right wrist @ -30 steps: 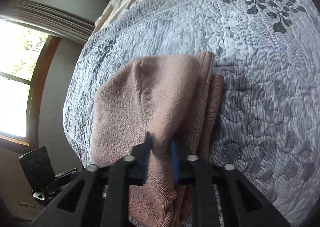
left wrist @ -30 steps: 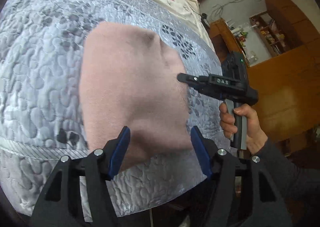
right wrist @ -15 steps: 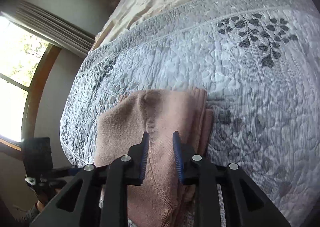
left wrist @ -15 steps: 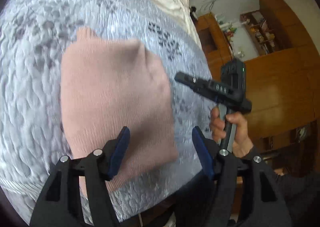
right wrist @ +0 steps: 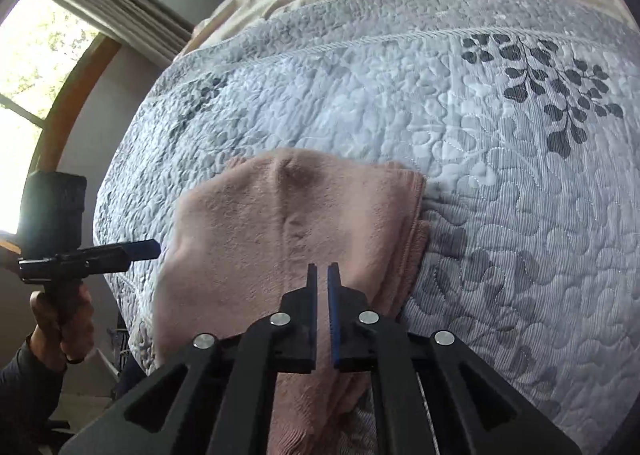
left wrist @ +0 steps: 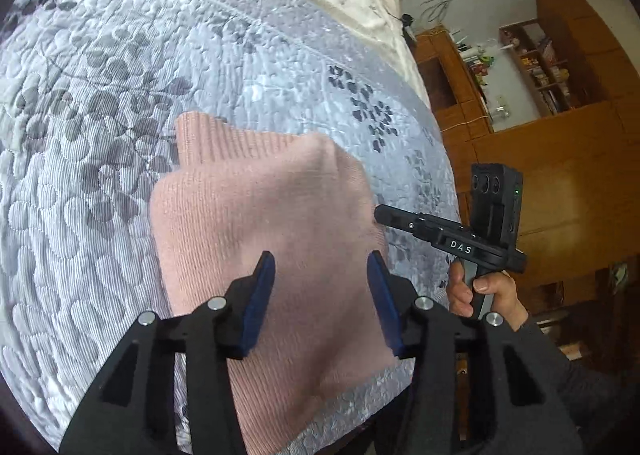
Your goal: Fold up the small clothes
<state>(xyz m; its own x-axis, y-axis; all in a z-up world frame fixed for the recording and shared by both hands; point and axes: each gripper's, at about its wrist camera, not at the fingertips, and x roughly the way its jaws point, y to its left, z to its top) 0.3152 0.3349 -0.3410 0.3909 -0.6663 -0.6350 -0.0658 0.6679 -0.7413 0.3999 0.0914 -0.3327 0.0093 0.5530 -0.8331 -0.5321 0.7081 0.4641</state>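
So the pink knit sweater (left wrist: 264, 223) is lying on the bed near its front edge, on top of the grey quilted bedspread (left wrist: 100, 103), and it already looks folded into a compact rectangle: in the right wrist view you can see stacked layers along its right side (right wrist: 416, 231), and in the left wrist view a ribbed hem or cuff pokes out at the far end (left wrist: 200, 139). There's a soft ridge running down the middle of the top layer, so it's not perfectly flat. The left gripper (left wrist: 320, 295) sits over the near part of the sweater with its blue pads spread wide, holding nothing. The right gripper (right wrist: 322, 295) has its pads nearly pressed together with just a thin gap, and I can't see any fabric caught between them, so it looks empty, hovering over the near right part of the garment. My read is that the folding is basically done, or one last half-fold away. If another fold is wanted, the next move would need both grippers to pinch the near edge through all layers and carry it toward the ribbed end without letting the stack slide apart. Otherwise it's just pressing down that ridge.
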